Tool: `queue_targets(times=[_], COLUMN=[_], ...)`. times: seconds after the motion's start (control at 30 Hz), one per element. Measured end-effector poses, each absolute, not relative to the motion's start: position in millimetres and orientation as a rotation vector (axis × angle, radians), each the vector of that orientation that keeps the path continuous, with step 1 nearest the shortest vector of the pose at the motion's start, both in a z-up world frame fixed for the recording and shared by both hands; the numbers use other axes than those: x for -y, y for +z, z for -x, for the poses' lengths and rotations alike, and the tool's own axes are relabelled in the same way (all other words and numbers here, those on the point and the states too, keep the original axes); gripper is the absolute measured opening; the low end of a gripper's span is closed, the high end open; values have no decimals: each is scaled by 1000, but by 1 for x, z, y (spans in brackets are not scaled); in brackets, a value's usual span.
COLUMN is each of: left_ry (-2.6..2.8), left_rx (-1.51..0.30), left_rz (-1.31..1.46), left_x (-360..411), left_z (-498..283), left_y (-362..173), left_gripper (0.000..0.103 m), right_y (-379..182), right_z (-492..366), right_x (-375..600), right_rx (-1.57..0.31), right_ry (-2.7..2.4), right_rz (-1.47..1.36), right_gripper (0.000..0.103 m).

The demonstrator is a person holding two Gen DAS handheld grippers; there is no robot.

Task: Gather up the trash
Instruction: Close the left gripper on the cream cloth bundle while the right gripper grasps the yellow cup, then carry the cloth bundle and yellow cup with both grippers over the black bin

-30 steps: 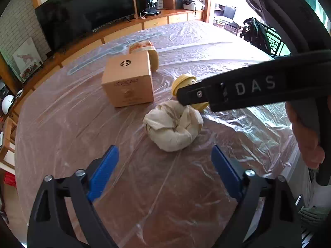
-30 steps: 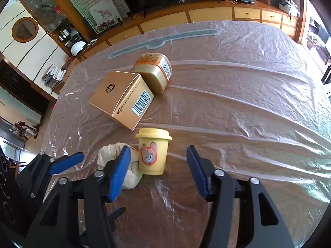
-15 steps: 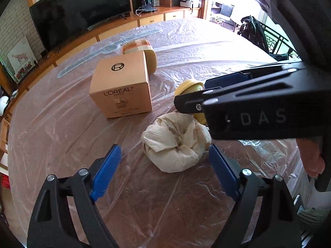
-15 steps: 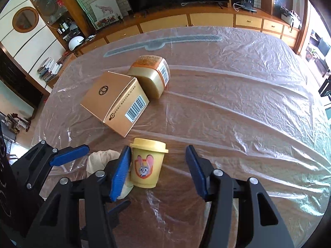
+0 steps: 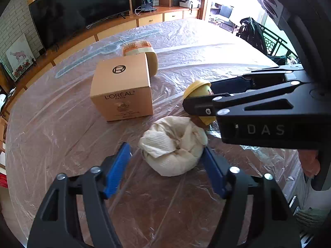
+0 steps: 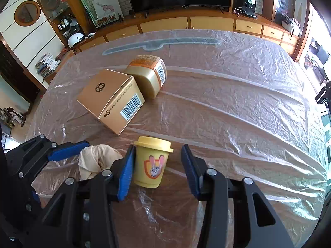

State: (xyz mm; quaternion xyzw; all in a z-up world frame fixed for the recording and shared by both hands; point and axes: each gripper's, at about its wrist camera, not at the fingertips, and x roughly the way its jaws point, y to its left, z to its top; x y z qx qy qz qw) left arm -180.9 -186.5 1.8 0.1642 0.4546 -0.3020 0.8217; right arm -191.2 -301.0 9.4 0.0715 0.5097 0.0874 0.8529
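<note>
**Left:** Two blue pads of mine stand apart around the crumpled paper wad (image 5: 173,146); I am the left gripper (image 5: 165,169), and my right-hand pad sits just beside the wad, while the other stands clear of it; whether that near pad actually touches, I cannot tell; the wad lies on the plastic-covered tabletop (image 5: 62,124), near its front edge.

**Right:** I am the right gripper (image 6: 158,170); my jaws are spread as well, one on each side of the yellow cup (image 6: 152,162); it stands upright, lid on, a cartoon rabbit facing me; my left-hand pad is right against its wall, the other has a gap; the wad (image 6: 97,160) shows to the left, just beside that pad.

**Left:** From my side the cup (image 5: 198,88) sits just behind the wad, half hidden by your black finger (image 5: 198,105).

**Right:** Beyond the cup, toward the middle of the tabletop (image 6: 238,107), the brown L'Oreal box (image 6: 112,101) lies with its barcode turned to me; the tan jar (image 6: 149,76) lies on its side against the box's far corner.

**Left:** I see that box (image 5: 122,88) too, logo up, lettering facing me; the jar (image 5: 142,53) pokes out behind it; past the far edge stand a wooden cabinet (image 5: 115,29) and a dark television (image 5: 80,8).
</note>
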Motion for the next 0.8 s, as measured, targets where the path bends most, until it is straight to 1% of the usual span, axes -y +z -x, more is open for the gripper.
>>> queue_targets(times=[0.13,0.2,0.23,0.8], left_ry=[-648,-646,-644,-617], left_rx=[-969,-965,-964,-964], left_rz=[-346,-344,-343,-309], left_x=[187,185,185,171], left_z=[182,183,184,195], left_y=[3,4,5,11], left_gripper=[58,55,54,54], right_y=[9,8,9,19], right_z=[193,194,195,215], right_x=[302,304,305,318], right_rx=[-1073,-1072,-1071,-1058], right_ry=[191,193,194,216], right_rz=[-167,-169,-174,-249], right_gripper=[38,34,34,34])
